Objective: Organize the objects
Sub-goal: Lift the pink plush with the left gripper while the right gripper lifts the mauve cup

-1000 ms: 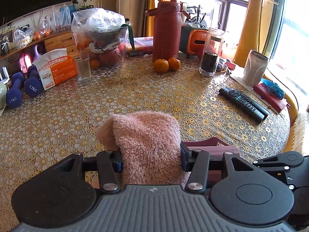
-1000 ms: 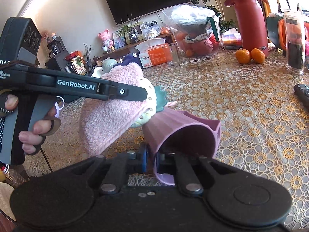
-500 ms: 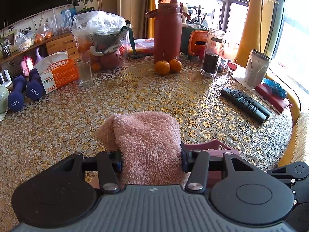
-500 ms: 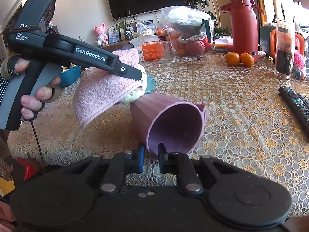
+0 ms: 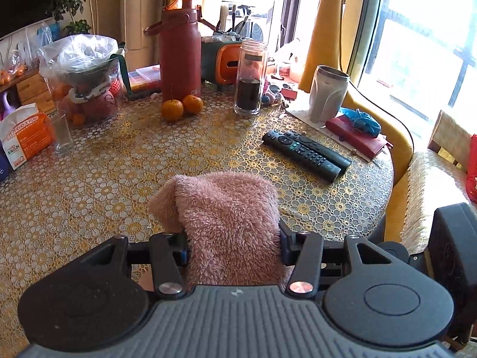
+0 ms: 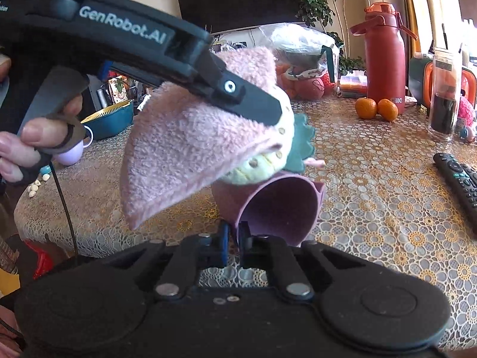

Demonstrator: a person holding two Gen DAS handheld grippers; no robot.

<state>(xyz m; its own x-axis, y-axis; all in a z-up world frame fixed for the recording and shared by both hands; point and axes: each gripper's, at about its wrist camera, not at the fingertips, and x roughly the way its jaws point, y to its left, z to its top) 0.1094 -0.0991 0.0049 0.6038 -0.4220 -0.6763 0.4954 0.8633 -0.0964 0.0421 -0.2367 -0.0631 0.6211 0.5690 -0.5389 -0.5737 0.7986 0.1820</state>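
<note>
Right wrist view shows my left claw (image 6: 262, 110) squeezing a fluffy pink towel (image 6: 190, 146) up in the air, right over a purple cup (image 6: 277, 205). My right claw (image 6: 234, 232) pinches the cup's rim and tips it sideways. I think the towel is soft, light and floppy, so grab it by the fold.

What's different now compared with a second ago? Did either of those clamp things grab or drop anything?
Nothing was grabbed or dropped. The left gripper with its pink towel has moved closer, now over the purple cup pinched by the right gripper. The cup's mouth has turned more toward the right camera. The left camera swung right, toward the window side. The remotes and oranges on the table stayed put.
</note>
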